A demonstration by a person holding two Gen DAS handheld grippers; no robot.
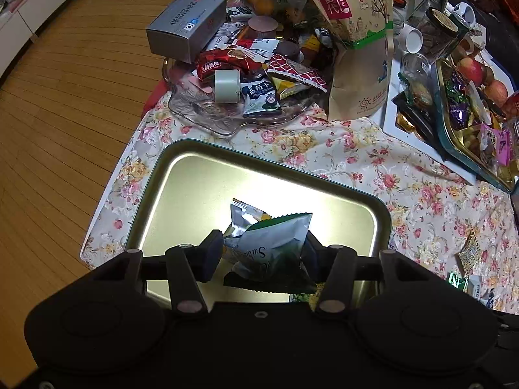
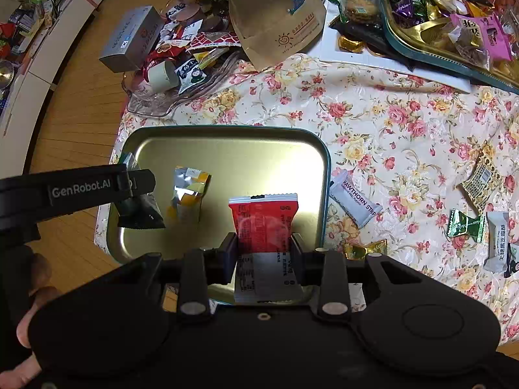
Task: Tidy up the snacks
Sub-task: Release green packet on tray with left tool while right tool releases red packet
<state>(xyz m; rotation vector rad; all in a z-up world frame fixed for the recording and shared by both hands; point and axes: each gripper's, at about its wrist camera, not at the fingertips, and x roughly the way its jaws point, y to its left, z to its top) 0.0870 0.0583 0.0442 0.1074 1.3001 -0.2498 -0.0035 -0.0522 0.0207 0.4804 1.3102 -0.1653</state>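
A gold metal tray with a teal rim (image 1: 181,194) (image 2: 227,149) lies on the floral tablecloth. My left gripper (image 1: 264,253) is shut on a silver and green snack packet (image 1: 275,243) and holds it over the tray; it shows from the side in the right wrist view (image 2: 139,201). A silver and yellow packet (image 1: 241,214) (image 2: 188,191) lies in the tray. My right gripper (image 2: 264,253) is shut on a red and silver packet (image 2: 264,223) above the tray's near right part.
A clear glass dish (image 1: 207,116) piled with snacks and a grey box (image 1: 185,26) stand beyond the tray. A brown paper bag (image 1: 360,74) stands upright. A teal tin of candies (image 2: 438,45) sits far right. Loose packets (image 2: 356,201) lie on the cloth to the right.
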